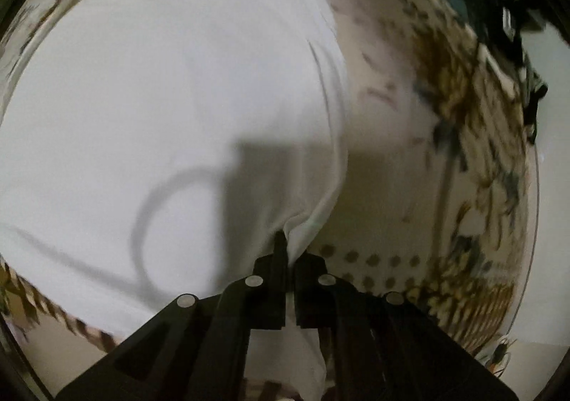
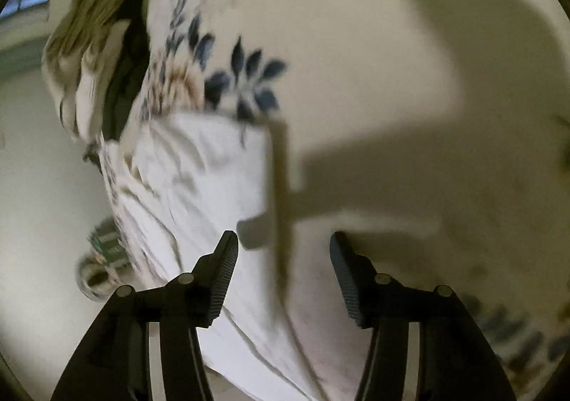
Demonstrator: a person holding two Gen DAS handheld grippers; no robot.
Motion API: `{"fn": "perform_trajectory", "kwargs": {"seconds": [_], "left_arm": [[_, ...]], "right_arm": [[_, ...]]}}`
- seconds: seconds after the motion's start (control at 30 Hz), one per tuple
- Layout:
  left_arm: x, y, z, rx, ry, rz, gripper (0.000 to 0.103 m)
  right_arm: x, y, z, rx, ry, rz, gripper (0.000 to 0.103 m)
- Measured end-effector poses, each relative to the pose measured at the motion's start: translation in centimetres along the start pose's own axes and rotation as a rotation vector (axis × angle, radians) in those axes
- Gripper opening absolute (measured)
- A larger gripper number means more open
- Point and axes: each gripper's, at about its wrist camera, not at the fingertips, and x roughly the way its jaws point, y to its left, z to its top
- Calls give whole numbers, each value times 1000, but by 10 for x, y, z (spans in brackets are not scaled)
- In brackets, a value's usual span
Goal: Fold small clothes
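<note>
A white garment (image 1: pixel 171 108) lies spread over a cream cloth with a leaf and dot print (image 1: pixel 463 137). My left gripper (image 1: pixel 289 251) is shut on the garment's right edge, and the fabric bunches into folds at the fingertips. In the right wrist view the same white garment (image 2: pixel 199 180) lies wrinkled on the printed cloth (image 2: pixel 356 44). My right gripper (image 2: pixel 283 244) is open and empty, its fingers either side of the garment's right edge, just above it.
A pile of other clothes (image 2: pixel 89 55) sits at the left of the right wrist view. A roll of tape (image 2: pixel 94 278) lies lower left, off the cloth. Dark objects (image 1: pixel 506 19) stand beyond the cloth's far right edge.
</note>
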Motion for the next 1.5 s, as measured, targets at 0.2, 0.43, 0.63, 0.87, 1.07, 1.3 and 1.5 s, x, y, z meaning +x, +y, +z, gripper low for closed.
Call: {"fn": "perform_trajectory", "kwargs": {"seconds": [0.2,0.43,0.63,0.87,1.07,1.3,1.5], "left_arm": [[-51,28,-8,-96,-59,-36,1],[-114,85,-10,-222,-148,-8,1],[-131,181,-1,-369,-180,4,1],[-105,295,6,-459,-149,19,1],[-81,351,9,-501,-106,-18,1],[-72,378,9,-524,-83,-49,1],[-49,396,2,-577,16,-100,8]], "right_arm": [[0,45,2,-93,-38,-32,5],[-29,138,-24,-228,-54,-91,5],[12,263,-60,-382,-35,-164,5],[134,371,-77,-444,-31,-315,5],[219,404,-82,-457,-31,-455,5],[267,409,-74,-426,-42,-550,5],[288,401,-65,-377,-9,-566,7]]}}
